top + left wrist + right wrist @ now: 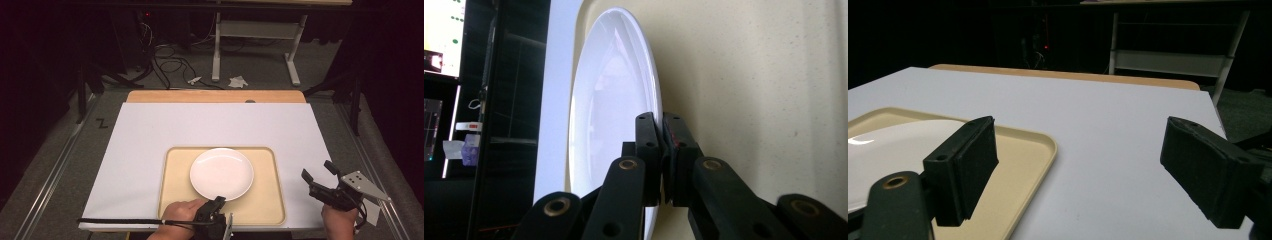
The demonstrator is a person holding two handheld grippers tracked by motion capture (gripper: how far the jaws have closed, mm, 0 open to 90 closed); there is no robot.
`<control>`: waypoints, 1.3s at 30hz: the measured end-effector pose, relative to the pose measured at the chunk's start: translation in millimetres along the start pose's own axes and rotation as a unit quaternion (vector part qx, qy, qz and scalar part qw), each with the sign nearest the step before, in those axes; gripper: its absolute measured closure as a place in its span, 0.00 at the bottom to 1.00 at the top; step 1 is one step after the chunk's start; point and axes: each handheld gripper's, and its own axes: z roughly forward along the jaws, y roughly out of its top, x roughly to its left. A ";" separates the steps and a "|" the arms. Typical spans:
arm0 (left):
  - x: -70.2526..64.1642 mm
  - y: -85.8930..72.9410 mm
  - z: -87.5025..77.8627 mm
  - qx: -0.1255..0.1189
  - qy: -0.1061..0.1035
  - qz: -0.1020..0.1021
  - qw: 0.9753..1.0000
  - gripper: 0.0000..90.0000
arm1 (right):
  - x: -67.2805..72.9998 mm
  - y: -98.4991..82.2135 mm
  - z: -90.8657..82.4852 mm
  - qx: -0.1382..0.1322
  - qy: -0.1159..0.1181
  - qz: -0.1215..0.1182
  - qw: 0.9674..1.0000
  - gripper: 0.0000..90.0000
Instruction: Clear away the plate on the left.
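Pinching the near rim of the white plate (221,173), the left gripper (218,201) sits at the bottom centre of the high view, its jaws pressed together on the plate's edge. In the left gripper view the two black pads (648,150) clamp the thin rim of the plate (609,100) right in the middle of the frame, with the plate's glossy bowl running up toward the upper left. The plate lies in the beige tray (175,190), a little below the middle of the high view, and the tray rests on the white table cover (150,135). The left hand (180,212) wraps the gripper body at the bottom edge, a black cable trailing off to the lower left.

Over at the lower right of the high view, the right gripper (318,173) hovers above the white cover, just beyond the tray's right edge, jaws spread wide with nothing between them. The right gripper view confirms it: one pad (965,165) at lower left, the other at lower right, open table between them, and the tray's rounded corner (1045,145) with a slice of the plate (893,145) at the left of the frame.
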 end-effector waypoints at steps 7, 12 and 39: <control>-4.5 0.2 0.6 -0.004 -0.012 0.002 1.000 0.96 | 2.0 1.6 -1.9 -0.004 0.001 -0.005 1.000 0.18; -4.8 0.3 3.2 -0.010 -0.022 -0.007 1.000 0.95 | 1.9 1.5 -1.6 -0.003 0.001 -0.002 1.000 0.18; 5.0 3.7 -2.2 -0.037 -0.046 -0.064 0.996 0.66 | 1.0 2.6 -0.6 -0.005 0.007 -0.004 1.000 0.18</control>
